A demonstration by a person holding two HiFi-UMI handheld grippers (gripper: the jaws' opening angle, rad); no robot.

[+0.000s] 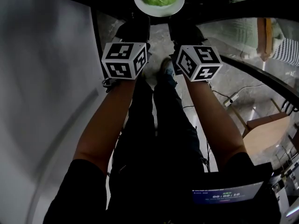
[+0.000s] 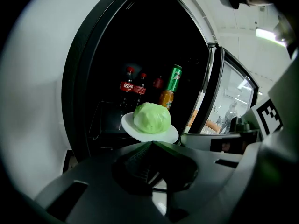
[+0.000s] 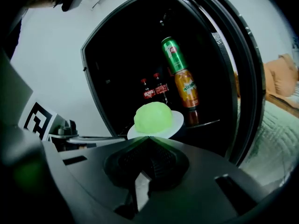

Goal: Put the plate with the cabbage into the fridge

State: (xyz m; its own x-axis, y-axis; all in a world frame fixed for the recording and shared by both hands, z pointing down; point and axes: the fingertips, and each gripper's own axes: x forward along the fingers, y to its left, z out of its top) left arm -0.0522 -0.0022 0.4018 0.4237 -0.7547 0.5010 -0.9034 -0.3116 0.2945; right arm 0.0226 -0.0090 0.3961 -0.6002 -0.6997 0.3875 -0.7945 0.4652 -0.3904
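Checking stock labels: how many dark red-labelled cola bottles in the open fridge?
2. Left red-labelled cola bottle and right red-labelled cola bottle stand side by side at the back, behind the white plate carrying the green cabbage. More may be hidden.

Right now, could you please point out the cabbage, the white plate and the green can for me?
cabbage (image 2: 152, 118), left gripper view, middle of the head.
white plate (image 2: 171, 136), left gripper view, its right rim.
green can (image 3: 174, 55), right gripper view, middle of its side.

Head view: high, steeply down. Both gripper views: low, close, facing into open fridge (image 2: 140, 50). All three share the plate (image 1: 159, 12).
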